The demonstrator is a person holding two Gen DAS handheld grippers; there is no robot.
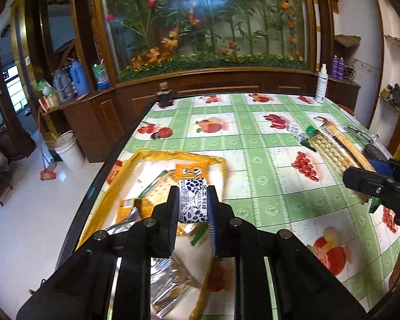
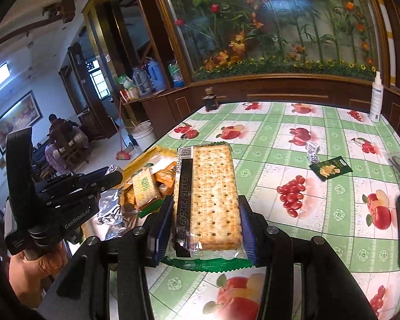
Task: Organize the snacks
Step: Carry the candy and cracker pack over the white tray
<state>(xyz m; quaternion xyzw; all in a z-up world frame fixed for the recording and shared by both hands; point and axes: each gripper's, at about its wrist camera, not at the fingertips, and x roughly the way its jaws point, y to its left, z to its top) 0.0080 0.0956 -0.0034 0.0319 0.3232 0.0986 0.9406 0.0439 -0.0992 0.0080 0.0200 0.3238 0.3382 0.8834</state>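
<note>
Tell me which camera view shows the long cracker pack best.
The right wrist view. The cracker pack fills the centre, clamped between the right gripper, with its printed date strip and barcode readable. The left wrist view shows the cracker pack only at the right edge, small and angled, partly hidden by that gripper's finger.

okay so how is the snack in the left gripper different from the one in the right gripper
The small candy in the left gripper has a white wrapper with dark blue leaf print; the cracker pack in the right gripper is clear with green ends, showing tan crackers. The candy is short and narrow, the cracker pack long and wide. Both are clamped above the table.
</note>
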